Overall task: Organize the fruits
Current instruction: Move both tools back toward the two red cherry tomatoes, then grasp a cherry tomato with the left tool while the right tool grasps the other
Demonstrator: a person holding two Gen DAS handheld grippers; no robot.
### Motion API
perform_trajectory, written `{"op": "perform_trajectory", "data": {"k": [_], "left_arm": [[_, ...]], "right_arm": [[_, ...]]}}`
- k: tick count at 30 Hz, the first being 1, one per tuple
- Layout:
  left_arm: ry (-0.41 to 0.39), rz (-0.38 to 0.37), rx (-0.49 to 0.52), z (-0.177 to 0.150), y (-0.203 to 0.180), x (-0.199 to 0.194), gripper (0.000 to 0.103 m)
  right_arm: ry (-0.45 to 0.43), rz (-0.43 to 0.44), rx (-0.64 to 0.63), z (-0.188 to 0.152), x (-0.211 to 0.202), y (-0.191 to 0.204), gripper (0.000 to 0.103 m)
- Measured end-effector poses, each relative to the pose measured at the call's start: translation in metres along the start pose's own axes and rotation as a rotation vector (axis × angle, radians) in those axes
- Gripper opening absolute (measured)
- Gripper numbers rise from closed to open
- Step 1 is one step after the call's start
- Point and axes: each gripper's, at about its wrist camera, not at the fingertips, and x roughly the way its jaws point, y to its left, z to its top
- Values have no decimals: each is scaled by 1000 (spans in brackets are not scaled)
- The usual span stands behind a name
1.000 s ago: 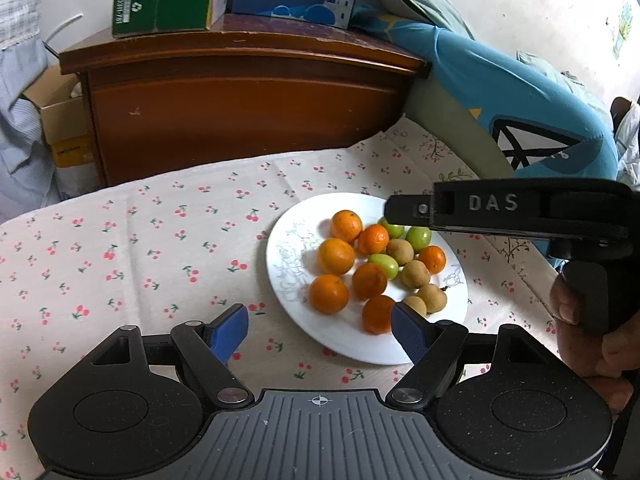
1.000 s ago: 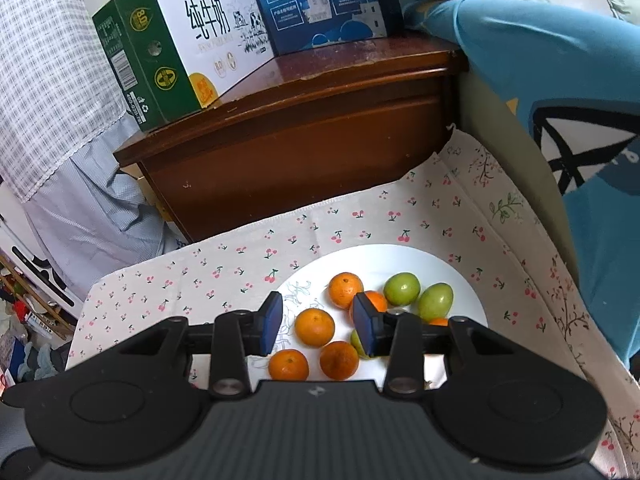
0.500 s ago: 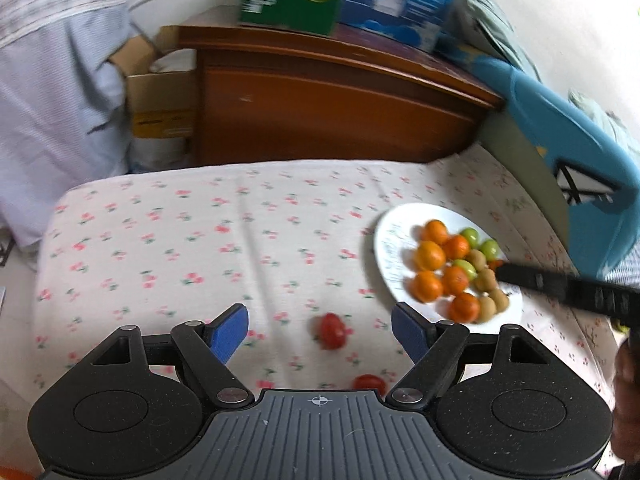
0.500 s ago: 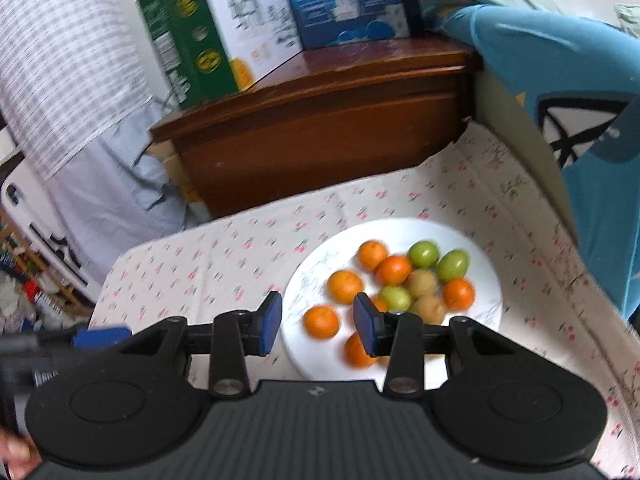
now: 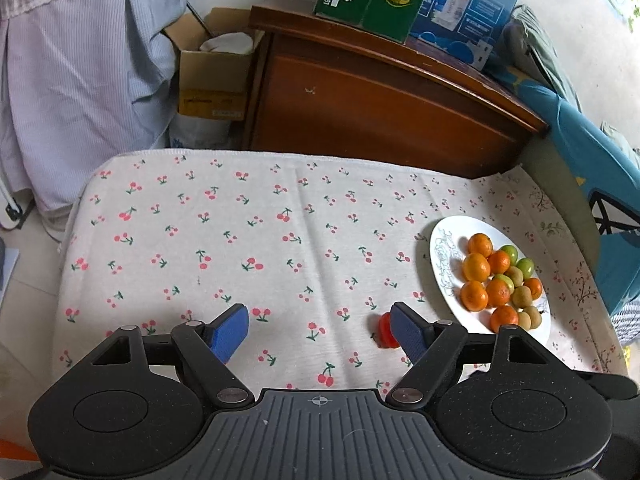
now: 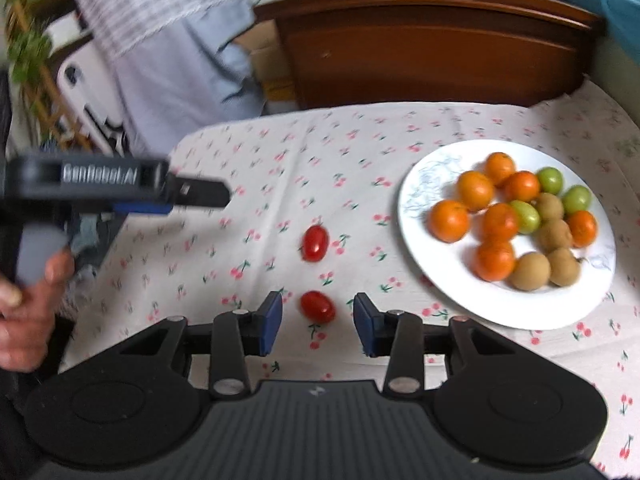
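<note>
Plainly, your right gripper [image 6: 318, 322] stood open around the near cherry tomato [image 6: 318, 307], pads clear of it. A fast or off-centre close could have squashed it or rolled it away. The far cherry tomato [image 6: 315, 243] lay loose on the bench [image 6: 360, 136], apart from the plate [image 6: 412, 196] of oranges [image 6: 450, 220]. Your left gripper [image 5: 320, 330] was open and empty; its jaws had just narrowed slightly. The cloth beside the plate lay bare, but the plate sat close to the bench's right edge.
</note>
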Motion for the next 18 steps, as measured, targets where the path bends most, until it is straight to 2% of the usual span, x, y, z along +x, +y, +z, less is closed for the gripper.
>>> {"op": "perform_trajectory", "data": {"k": [8,15,17,18], "left_arm": [[0,-21,7,-1,-7,8,76],[-2,-45,75,-5,-21,18,64],[-2,-56,95,-7,-25,21,62],[-2,-62,104,-8,-27,23,56]], "right_arm": [[18,-11,-35,-3,17,6,37],[33,-20,-78,-7,28,10,20],[38,-13,-76,-6,26,10,18],[42,-16,-71,-5,25,9,18]]}}
